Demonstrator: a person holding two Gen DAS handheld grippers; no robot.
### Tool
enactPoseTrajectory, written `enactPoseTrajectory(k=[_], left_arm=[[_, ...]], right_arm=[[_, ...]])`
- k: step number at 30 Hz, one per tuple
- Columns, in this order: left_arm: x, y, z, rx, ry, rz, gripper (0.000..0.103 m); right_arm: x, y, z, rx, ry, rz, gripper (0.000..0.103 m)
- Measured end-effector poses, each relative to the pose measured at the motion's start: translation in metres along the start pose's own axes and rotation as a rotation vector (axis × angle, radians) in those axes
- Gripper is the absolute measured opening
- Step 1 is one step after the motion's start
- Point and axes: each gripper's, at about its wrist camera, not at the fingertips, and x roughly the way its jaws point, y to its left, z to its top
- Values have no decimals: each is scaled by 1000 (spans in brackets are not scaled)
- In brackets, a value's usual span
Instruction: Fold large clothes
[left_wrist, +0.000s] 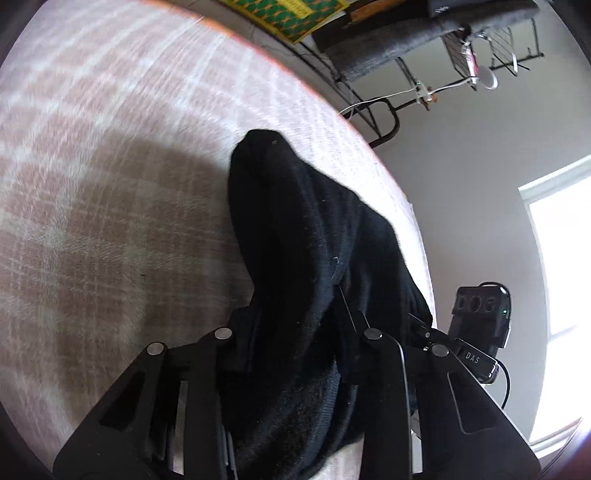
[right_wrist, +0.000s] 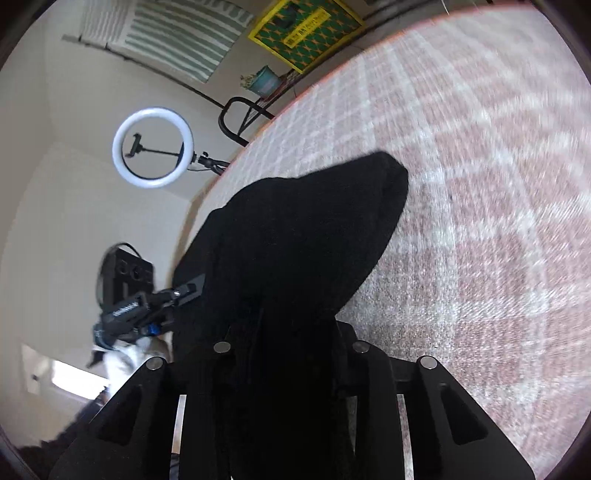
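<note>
A black knit garment (left_wrist: 306, 236) hangs from my left gripper (left_wrist: 299, 332), which is shut on its edge and holds it above a pink checked surface (left_wrist: 110, 184). In the right wrist view the same black garment (right_wrist: 303, 236) is clamped in my right gripper (right_wrist: 291, 343), which is shut on it. The cloth drapes forward over both sets of fingers and hides the fingertips. The other gripper shows at the side of each view: the right one (left_wrist: 476, 332), the left one (right_wrist: 147, 306).
The pink checked surface (right_wrist: 480, 221) has an orange edge. Beyond it are a ring light (right_wrist: 149, 147), a black metal frame (right_wrist: 240, 118), a yellow-green poster (right_wrist: 303, 33), a potted plant (right_wrist: 262, 81), a grey chair (left_wrist: 406, 40) and a bright window (left_wrist: 561, 277).
</note>
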Motion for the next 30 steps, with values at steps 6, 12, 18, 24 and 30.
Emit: enactPoseTrajectory(k=[6, 12, 18, 24, 30], left_arm=[[-12, -36, -11, 58, -19, -14, 29], [4, -68, -13, 93, 0, -47, 29], [45, -117, -5, 154, 23, -84, 29], [110, -184, 20, 232, 29, -129, 29], [179, -238, 46, 284, 17, -168, 29]], right_arm=[[-26, 35, 4, -130, -38, -92, 18], [-66, 36, 7, -182, -89, -142, 17], [-113, 21, 21, -225, -130, -234, 17], [-162, -10, 57, -251, -189, -336, 17], [-203, -47, 113, -268, -262, -446, 17]])
